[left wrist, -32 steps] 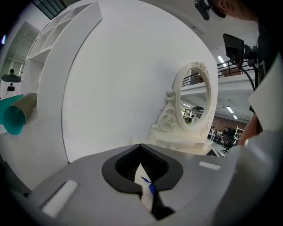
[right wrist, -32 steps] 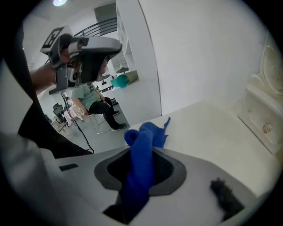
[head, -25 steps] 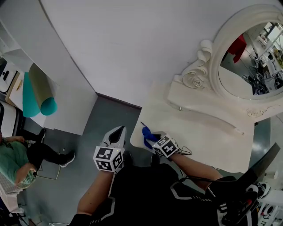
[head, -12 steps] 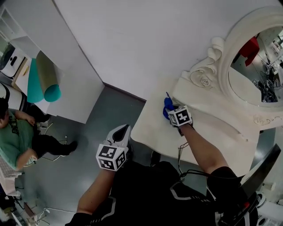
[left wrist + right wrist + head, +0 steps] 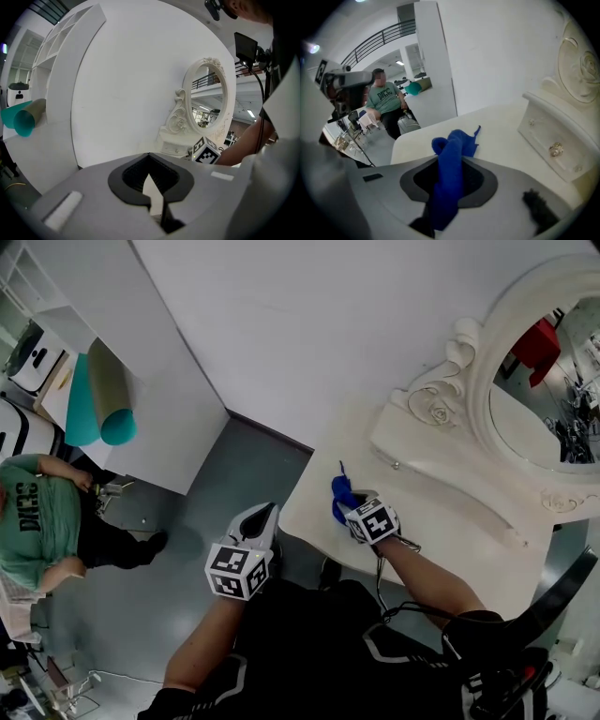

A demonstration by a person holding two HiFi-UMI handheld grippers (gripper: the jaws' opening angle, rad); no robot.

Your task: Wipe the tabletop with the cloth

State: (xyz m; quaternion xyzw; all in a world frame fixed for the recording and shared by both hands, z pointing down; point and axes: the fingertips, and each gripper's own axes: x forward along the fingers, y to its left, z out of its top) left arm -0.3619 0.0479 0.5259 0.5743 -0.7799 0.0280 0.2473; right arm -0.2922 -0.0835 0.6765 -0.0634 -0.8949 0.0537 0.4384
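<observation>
A blue cloth (image 5: 339,496) lies bunched on the cream tabletop (image 5: 441,535) near its left end, with my right gripper (image 5: 354,509) shut on it. In the right gripper view the cloth (image 5: 451,157) runs up between the jaws and spills forward onto the tabletop (image 5: 497,124). My left gripper (image 5: 260,517) hangs off the table's left side over the grey floor, shut with nothing in it. From the left gripper view its closed jaws (image 5: 149,157) point towards the wall, and the right gripper's marker cube (image 5: 206,152) shows behind them.
An ornate oval mirror (image 5: 525,381) on a drawer base (image 5: 441,460) stands along the table's back; the drawer front with a knob (image 5: 555,149) is close to my right. A person in a green shirt (image 5: 37,521) sits at far left. Rolled teal paper (image 5: 94,409) lies on a shelf.
The right gripper, with the cloth, slid across the tabletop towards the mirror base, then came back towards the front edge. The left gripper has hardly moved.
</observation>
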